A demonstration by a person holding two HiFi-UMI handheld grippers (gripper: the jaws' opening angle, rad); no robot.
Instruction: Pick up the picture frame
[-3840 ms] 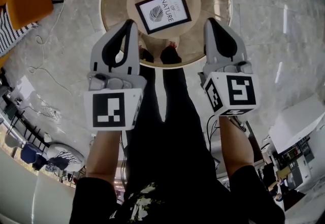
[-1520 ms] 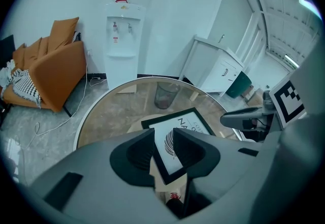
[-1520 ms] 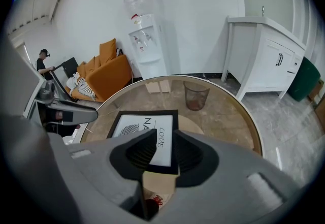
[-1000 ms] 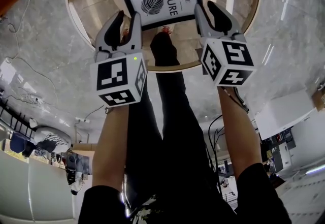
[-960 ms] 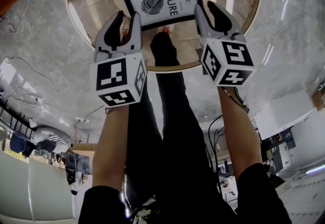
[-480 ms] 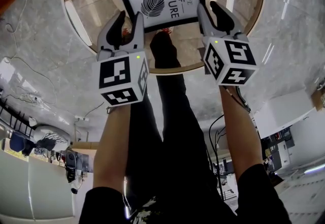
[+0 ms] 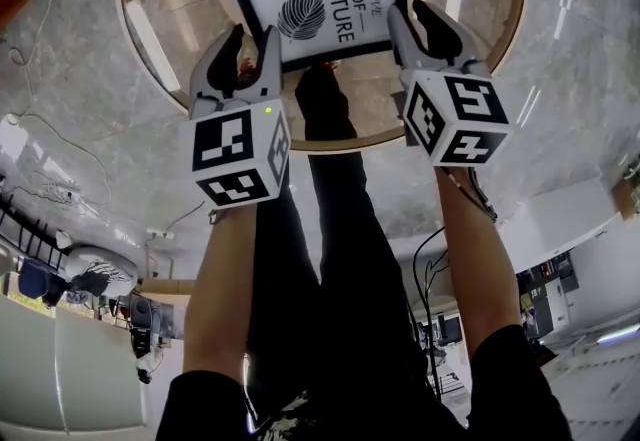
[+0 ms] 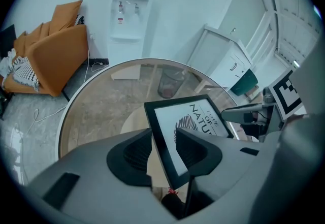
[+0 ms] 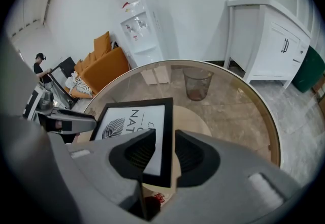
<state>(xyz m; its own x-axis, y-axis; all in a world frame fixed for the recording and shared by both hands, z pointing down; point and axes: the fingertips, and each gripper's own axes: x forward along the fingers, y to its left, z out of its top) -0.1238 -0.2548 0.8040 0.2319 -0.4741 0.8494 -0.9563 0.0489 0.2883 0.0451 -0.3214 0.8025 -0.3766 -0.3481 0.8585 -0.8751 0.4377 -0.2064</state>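
The picture frame [image 7: 320,9], black-rimmed with a leaf print, lies on the round glass table [image 7: 150,39]. My left gripper [image 7: 253,34] straddles the frame's near left corner. In the left gripper view the frame's [image 8: 190,121] left rim runs between the jaws of this gripper [image 8: 162,139]. They are opening and gaps show on both sides. My right gripper [image 7: 410,14] straddles the near right corner. In the right gripper view the frame's [image 9: 132,121] right rim passes between the jaws of that gripper [image 9: 165,141], which stand open around it.
A round wooden base [image 8: 134,124] shows under the glass. The person's shoes [image 7: 320,89] are visible through it. An orange armchair [image 8: 56,55], a water dispenser [image 8: 129,20], a white cabinet [image 9: 269,40] and a waste bin [image 9: 197,83] stand around the table.
Both grippers have come down from above the table's near edge onto the frame's near corners. Over the last second they sank a little further over the rims.
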